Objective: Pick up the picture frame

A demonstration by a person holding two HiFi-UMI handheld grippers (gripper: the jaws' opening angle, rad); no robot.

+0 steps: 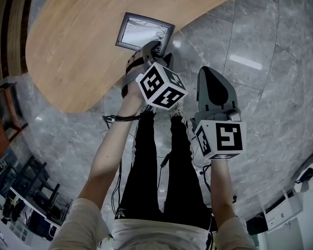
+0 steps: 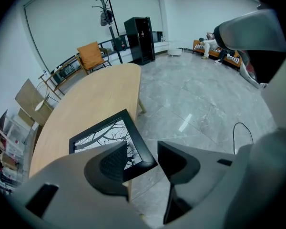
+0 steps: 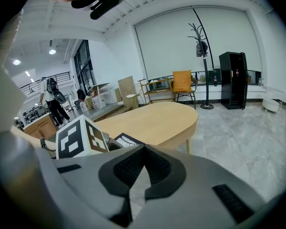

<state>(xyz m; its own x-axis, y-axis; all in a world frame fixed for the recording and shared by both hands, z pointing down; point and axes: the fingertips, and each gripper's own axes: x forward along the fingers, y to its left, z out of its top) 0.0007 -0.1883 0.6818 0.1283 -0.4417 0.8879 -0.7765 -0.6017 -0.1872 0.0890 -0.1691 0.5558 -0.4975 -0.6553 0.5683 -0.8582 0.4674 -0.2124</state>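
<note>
Trouble is most likely at the corner of the picture frame (image 2: 112, 137). The picture frame is laid flat at the edge of the bench (image 1: 68, 46), and one corner is stuck out over the floor (image 1: 250, 61). That corner is placed between the jaws of the left hand-held gripper (image 2: 143, 159). The jaws are held apart. One jaw is seen over the top of the frame, and a small gap is seen between the other jaw and the corner, so nothing is squeezed yet. The right hand-held gripper (image 3: 144, 149) is held off to the side above the floor, with its jaws pressed together and nothing in them.

Only a small bit of the frame can be grabbed here. If just the tip of the corner is pinched, the frame could be tipped by its own weight once it is lifted, and it could be swung down or slipped out. The smooth dark edge could be slid out of the pads if too little squeeze is given. If the corner is bumped before it is pinched, the frame could be pushed along the bench or knocked off the edge. A hard floor is waiting below, so the glass front could be cracked by a fall.
</note>
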